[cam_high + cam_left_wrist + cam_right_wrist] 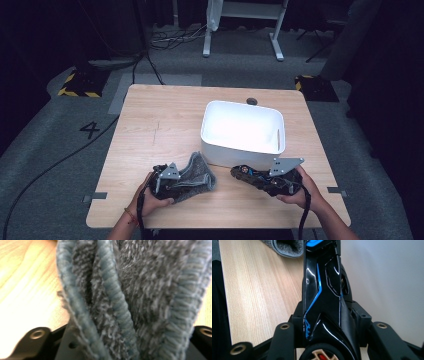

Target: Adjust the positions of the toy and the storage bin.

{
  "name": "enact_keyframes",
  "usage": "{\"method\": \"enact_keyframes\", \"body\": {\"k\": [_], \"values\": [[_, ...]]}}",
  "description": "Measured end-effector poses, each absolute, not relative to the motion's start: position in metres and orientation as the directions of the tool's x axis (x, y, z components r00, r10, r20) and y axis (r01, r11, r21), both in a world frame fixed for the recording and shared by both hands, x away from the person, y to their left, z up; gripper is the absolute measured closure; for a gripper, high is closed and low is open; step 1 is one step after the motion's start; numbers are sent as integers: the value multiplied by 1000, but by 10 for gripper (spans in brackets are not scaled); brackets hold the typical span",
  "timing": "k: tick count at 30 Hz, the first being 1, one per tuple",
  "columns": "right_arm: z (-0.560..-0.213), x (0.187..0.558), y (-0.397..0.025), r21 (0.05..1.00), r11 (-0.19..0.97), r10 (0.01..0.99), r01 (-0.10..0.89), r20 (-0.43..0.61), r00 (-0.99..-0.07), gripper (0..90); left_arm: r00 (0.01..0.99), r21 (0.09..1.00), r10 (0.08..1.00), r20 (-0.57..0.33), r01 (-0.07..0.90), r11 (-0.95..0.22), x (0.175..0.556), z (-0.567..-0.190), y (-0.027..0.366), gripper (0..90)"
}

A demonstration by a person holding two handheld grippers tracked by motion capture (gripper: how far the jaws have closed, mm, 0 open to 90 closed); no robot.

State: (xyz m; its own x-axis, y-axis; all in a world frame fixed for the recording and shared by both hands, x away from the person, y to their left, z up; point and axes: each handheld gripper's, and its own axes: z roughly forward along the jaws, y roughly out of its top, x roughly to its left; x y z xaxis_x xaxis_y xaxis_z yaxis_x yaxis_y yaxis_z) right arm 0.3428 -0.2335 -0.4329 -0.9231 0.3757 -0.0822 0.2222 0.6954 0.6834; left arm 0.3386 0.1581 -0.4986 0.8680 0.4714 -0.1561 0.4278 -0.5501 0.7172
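Note:
My left gripper (181,183) is shut on a grey fuzzy cloth (199,174) that lies bunched on the wooden table (150,125), left of the bin's front. In the left gripper view the cloth (130,290) with its blue-grey hem sits folded between the jaws of that gripper (125,346). My right gripper (261,180) points left and is shut on a glossy black object with blue trim (246,174). In the right gripper view that object (324,290) stands between the jaws of the gripper (332,335), right beside the white bin's wall (387,277).
A white rectangular bin (240,150) stands open at the table's centre right, with nothing visible inside. A small dark disc (252,101) lies at the far edge. Bare wood (262,290) stretches left of the bin. Cables and desk legs are on the floor beyond.

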Motion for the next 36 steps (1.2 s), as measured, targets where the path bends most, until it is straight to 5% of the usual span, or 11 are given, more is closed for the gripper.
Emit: {"method": "enact_keyframes", "body": {"k": [2,7,11,36], "values": [[-432,343,-234,684,694,378,225,-80,-922,577,859,712,488,-156,440,-548,340,-498,160,481],[-430,342,-235,695,683,383,224,-80,-920,577,838,716,529,-133,450,-533,336,-493,167,270],[-428,342,-237,702,676,389,225,-80,-918,577,820,726,561,-111,452,-518,334,-490,176,180],[-375,345,-246,739,657,382,151,-153,-911,576,811,687,575,-109,479,-546,322,-502,200,156]]}}
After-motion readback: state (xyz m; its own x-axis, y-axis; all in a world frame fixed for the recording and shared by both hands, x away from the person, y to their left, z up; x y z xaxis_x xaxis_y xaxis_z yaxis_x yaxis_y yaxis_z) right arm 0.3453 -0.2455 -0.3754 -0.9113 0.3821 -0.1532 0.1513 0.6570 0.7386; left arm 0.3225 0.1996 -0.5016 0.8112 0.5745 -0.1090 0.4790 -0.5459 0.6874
